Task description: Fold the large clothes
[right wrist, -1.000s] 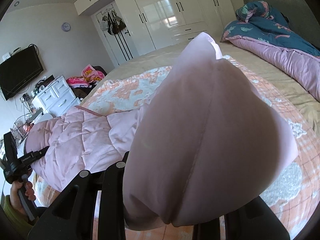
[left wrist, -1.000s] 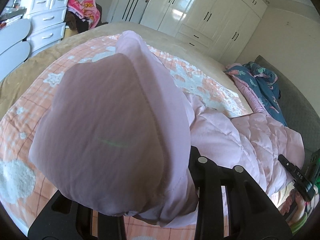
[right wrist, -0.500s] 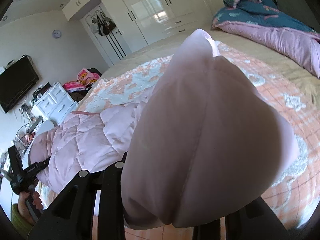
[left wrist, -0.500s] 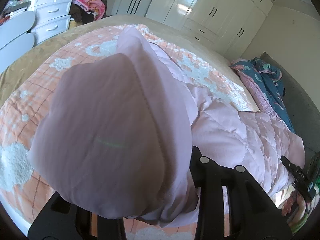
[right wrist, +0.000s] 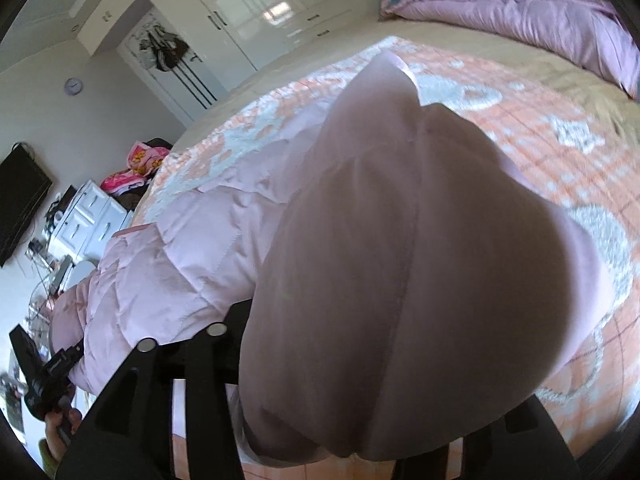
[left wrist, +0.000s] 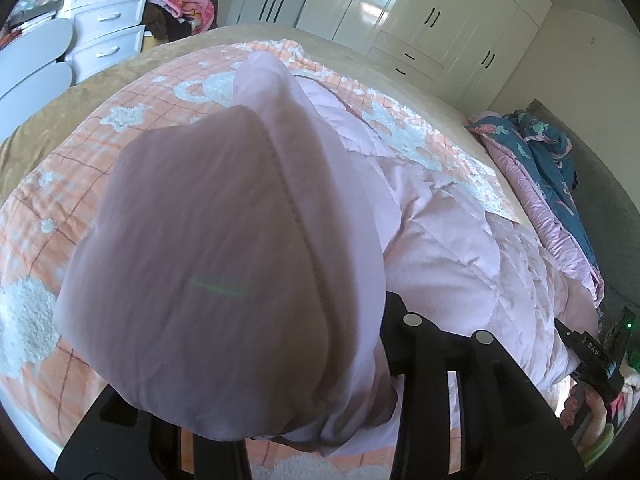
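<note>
Pink quilted jacket (left wrist: 460,240) sprawls across the bed, over an orange checked blanket (left wrist: 80,184) with fluffy white patches, and two bunched parts of it are lifted up close to the cameras. In the left wrist view one smooth lilac bunch fills the middle of the picture and hides the tips of the left gripper (left wrist: 280,420), whose jaws are closed on the jacket's fabric. The right wrist view shows the same on its side: the right gripper (right wrist: 332,432) has its jaws clamped on another bunch of the jacket, with the quilted body trailing away to the left. Each view catches the other gripper at the picture's edge, held in a hand (right wrist: 60,420). Beyond the blanket lies the tan bedspread (left wrist: 48,120), and at the bed's head a teal and pink duvet (left wrist: 544,168) is heaped. White wardrobes (left wrist: 420,12) line the far wall, with a white dresser (left wrist: 108,20) beside them.
</note>
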The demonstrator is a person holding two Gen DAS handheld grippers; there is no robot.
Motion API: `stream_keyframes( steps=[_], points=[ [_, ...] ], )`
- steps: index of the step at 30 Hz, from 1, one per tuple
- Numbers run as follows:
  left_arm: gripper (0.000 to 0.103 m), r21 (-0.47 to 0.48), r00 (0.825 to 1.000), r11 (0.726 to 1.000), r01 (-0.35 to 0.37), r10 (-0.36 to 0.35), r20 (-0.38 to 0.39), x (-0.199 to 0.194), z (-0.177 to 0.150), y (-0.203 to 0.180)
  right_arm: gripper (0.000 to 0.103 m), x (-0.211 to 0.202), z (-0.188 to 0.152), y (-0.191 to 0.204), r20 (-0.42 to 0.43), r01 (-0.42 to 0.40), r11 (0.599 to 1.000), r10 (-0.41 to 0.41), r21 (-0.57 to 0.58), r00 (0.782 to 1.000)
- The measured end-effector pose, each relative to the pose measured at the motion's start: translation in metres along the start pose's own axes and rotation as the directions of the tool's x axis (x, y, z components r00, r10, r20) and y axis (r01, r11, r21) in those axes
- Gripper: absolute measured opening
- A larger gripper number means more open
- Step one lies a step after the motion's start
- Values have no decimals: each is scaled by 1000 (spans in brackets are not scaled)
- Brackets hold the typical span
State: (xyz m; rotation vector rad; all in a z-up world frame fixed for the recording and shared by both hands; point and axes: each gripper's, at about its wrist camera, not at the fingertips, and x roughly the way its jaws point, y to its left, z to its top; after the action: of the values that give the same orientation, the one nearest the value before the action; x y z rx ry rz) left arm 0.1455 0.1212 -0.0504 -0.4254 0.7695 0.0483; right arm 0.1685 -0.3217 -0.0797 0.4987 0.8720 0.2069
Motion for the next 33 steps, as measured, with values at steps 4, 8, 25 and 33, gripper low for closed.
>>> stream_keyframes(
  steps=[4, 8, 25, 33],
  points=[
    [32, -6, 1000, 1000, -3, 3, -5, 1, -2, 0, 78, -3, -1, -8, -36, 15, 997, -13, 72, 999],
    [37, -14, 1000, 1000, -4, 4, -14, 1, -3, 2, 85, -19, -5, -9, -49, 8, 996, -4, 93, 999],
    [83, -36, 999, 998, -43, 42, -23, -46, -18, 19, 99, -126, -30, 2, 89, 54, 997, -48, -58, 995],
    [94, 42, 995, 997, -70, 67, 68, -99, -21, 1, 99, -159, -40, 35, 154, 44, 985, -18, -169, 988]
  ],
)
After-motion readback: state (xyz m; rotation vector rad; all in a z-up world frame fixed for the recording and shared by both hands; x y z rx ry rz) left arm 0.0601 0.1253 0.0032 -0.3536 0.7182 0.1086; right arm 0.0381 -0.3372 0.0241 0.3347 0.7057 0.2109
